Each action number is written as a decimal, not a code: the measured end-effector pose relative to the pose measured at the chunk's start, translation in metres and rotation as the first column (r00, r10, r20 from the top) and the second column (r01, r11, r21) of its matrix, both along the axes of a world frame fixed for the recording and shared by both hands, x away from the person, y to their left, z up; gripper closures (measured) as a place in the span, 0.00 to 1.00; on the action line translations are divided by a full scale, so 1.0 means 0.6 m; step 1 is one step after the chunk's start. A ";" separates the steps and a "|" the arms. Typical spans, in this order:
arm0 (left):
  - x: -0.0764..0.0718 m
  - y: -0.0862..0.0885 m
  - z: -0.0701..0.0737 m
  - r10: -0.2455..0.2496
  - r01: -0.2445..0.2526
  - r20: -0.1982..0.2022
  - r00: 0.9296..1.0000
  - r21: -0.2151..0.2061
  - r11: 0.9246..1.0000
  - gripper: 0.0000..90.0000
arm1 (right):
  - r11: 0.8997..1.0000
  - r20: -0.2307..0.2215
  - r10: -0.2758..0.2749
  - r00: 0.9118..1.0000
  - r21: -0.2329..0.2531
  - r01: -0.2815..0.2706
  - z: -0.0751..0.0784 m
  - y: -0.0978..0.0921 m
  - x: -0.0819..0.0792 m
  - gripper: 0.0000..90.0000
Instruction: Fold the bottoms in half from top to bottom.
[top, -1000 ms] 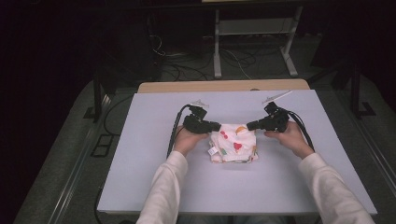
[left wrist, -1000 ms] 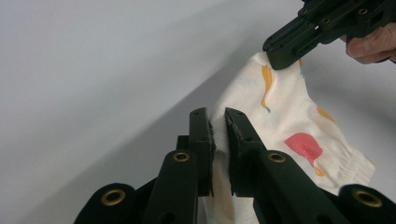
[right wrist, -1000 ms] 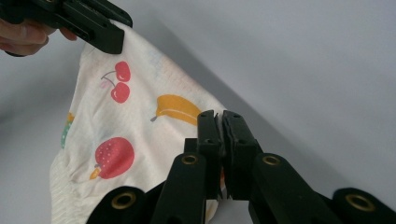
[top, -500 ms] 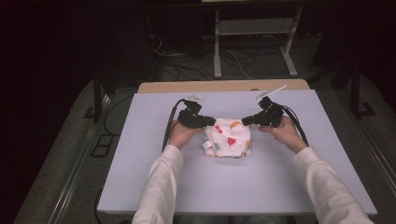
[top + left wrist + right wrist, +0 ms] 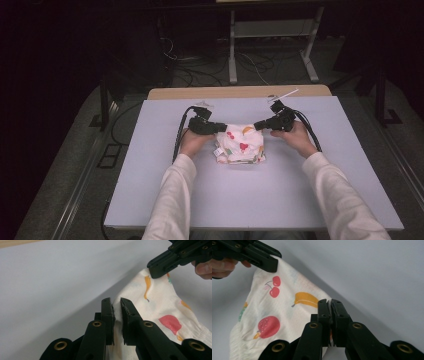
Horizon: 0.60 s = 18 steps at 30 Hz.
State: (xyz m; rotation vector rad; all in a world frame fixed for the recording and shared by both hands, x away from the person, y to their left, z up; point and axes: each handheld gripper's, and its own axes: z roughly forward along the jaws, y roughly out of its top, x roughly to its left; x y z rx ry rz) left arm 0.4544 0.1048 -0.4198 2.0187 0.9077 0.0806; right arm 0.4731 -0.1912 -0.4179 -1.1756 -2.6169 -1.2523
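Observation:
A small white cloth garment printed with fruit [image 5: 242,144] lies folded at the middle of the table, its far edge lifted. My left gripper [image 5: 220,128] is shut on the garment's far left corner [image 5: 117,308]. My right gripper [image 5: 257,125] is shut on the far right corner [image 5: 329,305]. The left gripper view has the printed fabric [image 5: 160,305] running off to the right, where the other gripper [image 5: 160,267] pinches it. The right gripper view has cherries, a banana and a strawberry on the cloth [image 5: 277,307], with the other gripper [image 5: 268,261] at its far corner.
The grey-white table top [image 5: 150,175] spreads wide around the garment, with a wooden strip [image 5: 240,92] along its far edge. Black cables [image 5: 179,135] trail from both grippers. Beyond the table stand a metal stand [image 5: 270,45] and floor cables in the dark.
Both grippers have lifted the garment's far edge and carried it away from the person, toward the far side of the table. The cloth has opened out between them.

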 end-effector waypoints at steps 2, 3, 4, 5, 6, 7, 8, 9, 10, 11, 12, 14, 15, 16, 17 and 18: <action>0.005 0.002 -0.003 0.008 -0.008 0.005 1.000 -0.004 1.000 0.90 | 1.000 -0.001 -0.010 1.000 -0.005 0.010 -0.003 0.002 0.006 0.95; 0.007 0.002 -0.004 0.012 -0.012 0.003 1.000 -0.004 1.000 0.90 | 1.000 0.002 -0.016 1.000 -0.003 0.016 -0.005 0.003 0.010 0.95; 0.010 0.002 -0.005 0.016 -0.016 0.005 1.000 -0.001 1.000 0.90 | 1.000 0.005 -0.021 1.000 0.000 0.021 -0.006 0.003 0.012 0.95; 0.013 0.003 -0.006 0.016 -0.016 0.005 1.000 -0.002 1.000 0.90 | 1.000 0.003 -0.029 1.000 0.003 0.029 -0.007 0.004 0.015 0.95; 0.016 0.003 -0.006 0.023 -0.023 0.008 1.000 -0.010 1.000 0.90 | 0.999 0.004 -0.040 0.999 0.003 0.040 -0.008 0.005 0.018 0.95; 0.019 0.003 -0.008 0.027 -0.027 0.007 1.000 -0.018 0.999 0.90 | 0.999 0.013 -0.048 0.999 0.002 0.048 -0.010 0.006 0.021 0.95; 0.021 0.002 -0.008 0.031 -0.030 0.008 1.000 -0.018 0.999 0.90 | 0.998 0.013 -0.060 0.998 0.005 0.060 -0.011 0.006 0.023 0.95; 0.024 0.001 -0.010 0.034 -0.034 0.015 0.999 -0.014 0.999 0.90 | 0.998 0.013 -0.069 0.997 0.011 0.069 -0.013 0.006 0.025 0.95; 0.027 0.001 -0.012 0.039 -0.039 0.013 0.999 -0.019 0.999 0.90 | 0.996 0.004 -0.082 0.997 0.029 0.082 -0.015 0.004 0.029 0.95; 0.030 0.002 -0.013 0.040 -0.040 0.013 0.999 -0.020 0.999 0.90 | 0.995 0.000 -0.092 0.996 0.037 0.092 -0.017 0.003 0.032 0.95; 0.032 0.001 -0.015 0.050 -0.050 0.011 0.999 -0.021 0.999 0.90 | 0.994 -0.002 -0.100 0.995 0.045 0.100 -0.018 0.001 0.033 0.95; 0.038 -0.001 -0.014 0.048 -0.048 0.012 0.999 -0.019 0.999 0.90 | 0.992 -0.004 -0.110 0.994 0.057 0.111 -0.020 -0.001 0.036 0.95; 0.040 -0.003 -0.013 0.051 -0.051 0.013 0.999 -0.015 0.999 0.90 | 0.992 -0.002 -0.116 0.993 0.057 0.116 -0.021 -0.002 0.038 0.95; 0.043 -0.005 -0.012 0.049 -0.049 0.014 0.999 -0.011 0.999 0.90 | 0.991 -0.005 -0.121 0.993 0.061 0.121 -0.022 -0.002 0.040 0.95; 0.047 -0.006 -0.012 0.046 -0.046 0.016 0.999 -0.005 0.999 0.90 | 0.990 -0.003 -0.126 0.992 0.063 0.126 -0.023 -0.004 0.042 0.95; 0.049 -0.008 -0.012 0.045 -0.045 0.022 0.999 0.001 0.999 0.90 | 0.989 -0.003 -0.130 0.992 0.067 0.130 -0.024 -0.005 0.043 0.94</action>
